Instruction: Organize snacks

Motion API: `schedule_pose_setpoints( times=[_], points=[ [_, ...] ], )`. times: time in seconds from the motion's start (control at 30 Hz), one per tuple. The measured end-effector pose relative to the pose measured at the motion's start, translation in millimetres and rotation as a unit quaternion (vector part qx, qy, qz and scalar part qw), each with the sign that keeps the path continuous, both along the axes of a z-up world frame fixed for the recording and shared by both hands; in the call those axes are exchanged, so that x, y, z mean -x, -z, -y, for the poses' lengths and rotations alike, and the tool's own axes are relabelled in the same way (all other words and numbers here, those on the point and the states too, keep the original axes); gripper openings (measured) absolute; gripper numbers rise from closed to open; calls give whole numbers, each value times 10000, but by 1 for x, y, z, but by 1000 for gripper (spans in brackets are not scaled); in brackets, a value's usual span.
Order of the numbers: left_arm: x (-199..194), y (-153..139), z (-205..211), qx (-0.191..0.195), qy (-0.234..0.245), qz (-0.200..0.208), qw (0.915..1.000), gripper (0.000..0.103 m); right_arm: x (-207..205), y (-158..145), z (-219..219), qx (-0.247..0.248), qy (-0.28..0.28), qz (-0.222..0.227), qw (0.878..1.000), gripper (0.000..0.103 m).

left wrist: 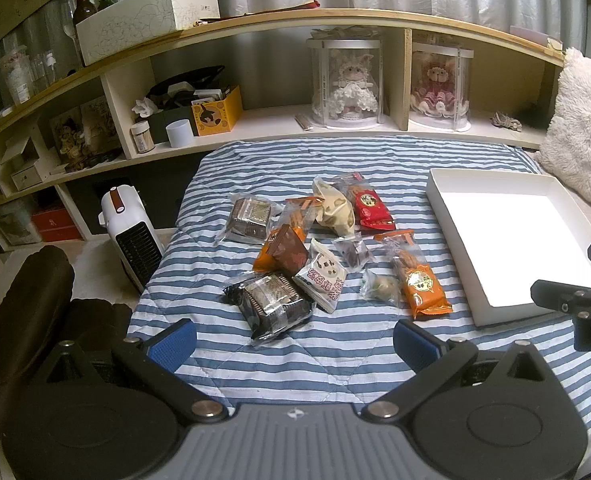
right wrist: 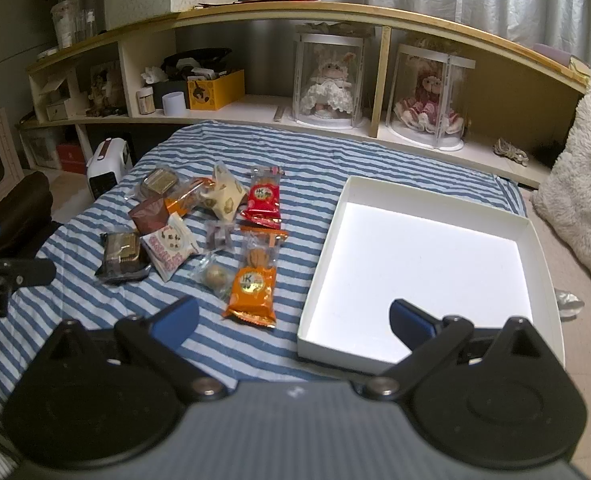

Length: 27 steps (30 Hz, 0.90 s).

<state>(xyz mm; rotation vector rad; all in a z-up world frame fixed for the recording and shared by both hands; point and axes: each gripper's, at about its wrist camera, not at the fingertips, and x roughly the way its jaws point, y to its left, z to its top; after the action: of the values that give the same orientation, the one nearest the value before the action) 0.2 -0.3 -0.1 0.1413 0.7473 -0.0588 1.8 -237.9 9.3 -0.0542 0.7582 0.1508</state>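
Several wrapped snacks lie in a loose pile on the blue-striped blanket (left wrist: 255, 160): a dark cake pack (left wrist: 273, 306), an orange biscuit pack (left wrist: 423, 286), a red pack (left wrist: 371, 206) and a cream pouch (left wrist: 333, 208). My left gripper (left wrist: 293, 342) is open just short of the dark cake pack, holding nothing. To the right sits an empty white tray (left wrist: 451, 216). In the right wrist view the same orange biscuit pack (right wrist: 255, 286) lies left of the white tray (right wrist: 315, 300). My right gripper (right wrist: 293, 320) is open over the tray's near left corner, empty.
A wooden shelf unit (left wrist: 279, 126) runs behind the bed, holding two cased dolls (left wrist: 349, 80), a yellow box (left wrist: 215, 114) and a white cup (left wrist: 180, 133). A white heater (left wrist: 129, 236) stands on the floor at left. A fluffy white pillow (left wrist: 583, 132) lies at right.
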Motion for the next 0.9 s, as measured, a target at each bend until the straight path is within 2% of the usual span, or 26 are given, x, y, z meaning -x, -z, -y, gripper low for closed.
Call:
schedule_pose_setpoints(
  times=[0.3,0.43,0.6,0.9],
  points=[
    [0,0,3,-30,-26,57,10000,103,0,1,1,4,19,-2,10000,102],
    [-4,3,3,-204,-166,110,9996,103,-2,3,2,-13,112,-13,9999,102],
    [-21,15,-4,-368,-415,-43,9985,103,-6,6,1,-5,144,11,9999,102],
    [-50,23,-17,-110,-914,-226,9955,103,-21,18,-13,191,-12,71,9998,102]
  ],
)
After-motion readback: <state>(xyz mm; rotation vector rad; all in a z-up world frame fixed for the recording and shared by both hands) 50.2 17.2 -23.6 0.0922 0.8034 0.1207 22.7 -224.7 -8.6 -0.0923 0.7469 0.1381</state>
